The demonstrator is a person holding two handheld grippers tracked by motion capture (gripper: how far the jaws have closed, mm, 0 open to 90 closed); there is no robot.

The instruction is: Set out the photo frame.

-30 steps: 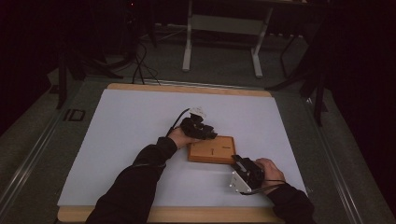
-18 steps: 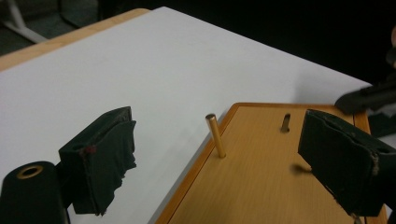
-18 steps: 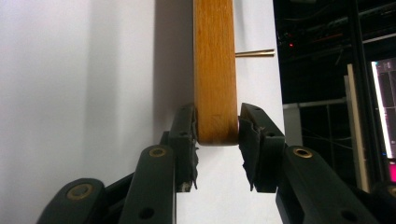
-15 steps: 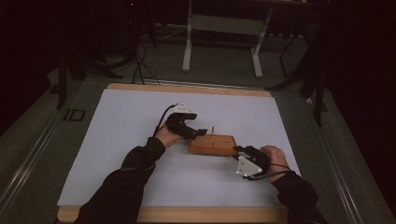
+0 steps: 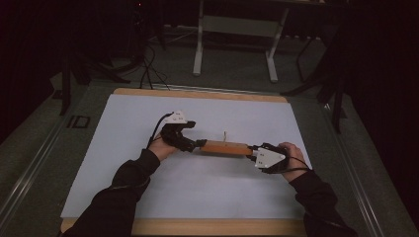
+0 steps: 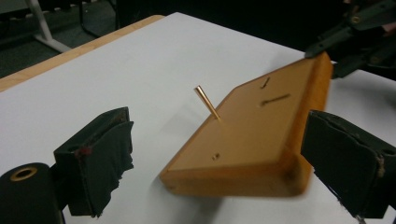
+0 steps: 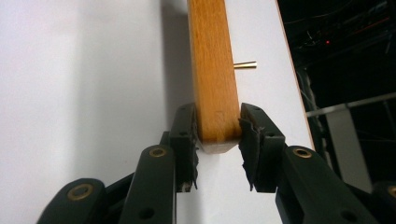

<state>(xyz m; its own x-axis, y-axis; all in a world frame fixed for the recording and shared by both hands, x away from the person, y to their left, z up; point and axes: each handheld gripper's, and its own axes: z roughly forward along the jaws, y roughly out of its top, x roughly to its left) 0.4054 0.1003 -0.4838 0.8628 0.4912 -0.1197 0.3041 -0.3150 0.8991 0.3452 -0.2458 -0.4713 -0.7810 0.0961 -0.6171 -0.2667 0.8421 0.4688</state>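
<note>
room dark | grey floor (image 5: 44, 163) – white table frame (image 5: 237, 34) behind

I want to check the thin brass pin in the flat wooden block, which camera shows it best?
The left gripper view: the thin brass pin stands large, slanting up from the flat wooden block. The right gripper view shows it side-on and small; the high view, a tiny sliver.

wooden block (image 5: 226, 147): flat, rectangular, orange-brown, rounded edges. centre of the high view, long axis left-right over the white sheet. brass pin (image 6: 207, 103) stands tilted from its top face; two dark slots (image 6: 275, 99) near the far end. far end raised.
</note>
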